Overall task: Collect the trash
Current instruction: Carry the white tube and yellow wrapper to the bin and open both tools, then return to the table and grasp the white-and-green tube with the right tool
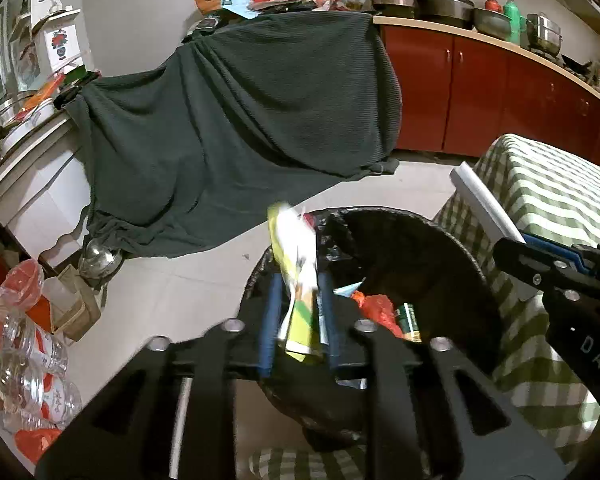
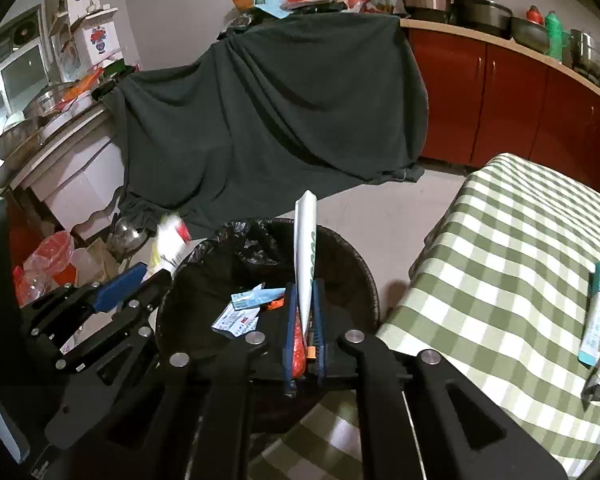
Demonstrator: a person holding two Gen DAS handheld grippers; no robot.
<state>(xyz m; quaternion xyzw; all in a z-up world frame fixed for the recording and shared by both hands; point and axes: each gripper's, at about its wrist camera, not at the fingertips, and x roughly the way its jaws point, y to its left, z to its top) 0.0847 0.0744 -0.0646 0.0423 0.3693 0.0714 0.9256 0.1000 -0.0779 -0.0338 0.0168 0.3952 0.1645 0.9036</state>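
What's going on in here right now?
Someone is clearing trash with a handheld gripper in each hand. The left gripper is shut on a yellow-green wrapper, the right gripper on a folded white packet. Both hang over the black-lined trash bin, which already holds scraps. A teal sachet lies on the checkered tablecloth.
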